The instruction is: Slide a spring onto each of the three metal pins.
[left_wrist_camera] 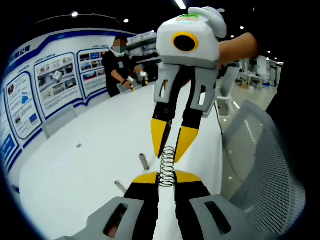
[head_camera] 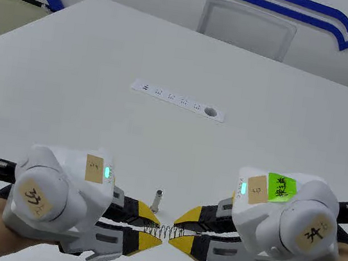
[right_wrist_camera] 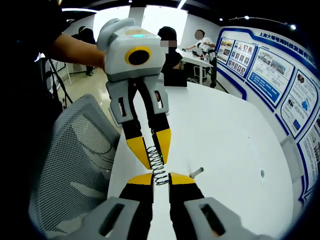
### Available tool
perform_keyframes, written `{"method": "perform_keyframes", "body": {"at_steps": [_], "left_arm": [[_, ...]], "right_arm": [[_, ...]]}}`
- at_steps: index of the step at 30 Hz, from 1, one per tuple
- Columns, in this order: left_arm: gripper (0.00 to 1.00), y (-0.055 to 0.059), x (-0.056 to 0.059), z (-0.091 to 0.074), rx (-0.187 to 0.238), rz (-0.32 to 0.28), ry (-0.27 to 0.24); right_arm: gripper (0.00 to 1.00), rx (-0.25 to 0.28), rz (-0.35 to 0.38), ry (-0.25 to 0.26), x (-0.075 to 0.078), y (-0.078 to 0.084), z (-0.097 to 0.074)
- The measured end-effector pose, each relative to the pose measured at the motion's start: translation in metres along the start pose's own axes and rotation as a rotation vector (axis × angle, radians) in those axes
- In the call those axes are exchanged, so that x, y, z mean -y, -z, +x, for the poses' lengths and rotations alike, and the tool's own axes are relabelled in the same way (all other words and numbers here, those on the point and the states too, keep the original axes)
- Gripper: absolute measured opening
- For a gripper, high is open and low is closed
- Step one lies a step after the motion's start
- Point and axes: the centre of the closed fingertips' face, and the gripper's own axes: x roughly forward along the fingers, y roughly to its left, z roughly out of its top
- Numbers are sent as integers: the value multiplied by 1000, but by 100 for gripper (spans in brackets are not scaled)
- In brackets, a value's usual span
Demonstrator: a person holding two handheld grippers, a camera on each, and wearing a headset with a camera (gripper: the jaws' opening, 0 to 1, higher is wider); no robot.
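Note:
A small metal spring (head_camera: 163,231) hangs level between my two grippers, just above the near edge of the white table (head_camera: 101,94). My left gripper (head_camera: 155,230) is shut on its left end and my right gripper (head_camera: 174,232) on its right end. One metal pin (head_camera: 157,199) stands upright on the table just behind the spring. In the left gripper view the spring (left_wrist_camera: 166,167) runs from my left gripper (left_wrist_camera: 166,177) up to the right gripper (left_wrist_camera: 171,150), with two pins (left_wrist_camera: 144,161) (left_wrist_camera: 120,186) beside it. In the right gripper view the spring (right_wrist_camera: 156,165) is nipped by my right gripper (right_wrist_camera: 160,178), with a pin (right_wrist_camera: 196,172) to its right.
A white power strip (head_camera: 178,100) lies flat mid-table. A chair (head_camera: 247,27) stands at the far edge. A grey mesh chair (left_wrist_camera: 270,165) sits close to the near table edge. People (left_wrist_camera: 120,65) stand at another table in the background.

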Motion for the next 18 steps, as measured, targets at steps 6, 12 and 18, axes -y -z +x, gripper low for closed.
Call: {"method": "perform_keyframes", "body": {"at_steps": [6, 12, 18], "left_arm": [[10, -2, 2, -2, 0, 9, 23], [10, -6, 4, -3, 7, 21, 39], [10, -6, 0, -2, 14, 5, 33]], "right_arm": [[13, 25, 18, -35, -3, -1, -1], [15, 44, 51, -70, -4, 2, -3], [12, 58, 85, -66, -1, 2, -4]]}}
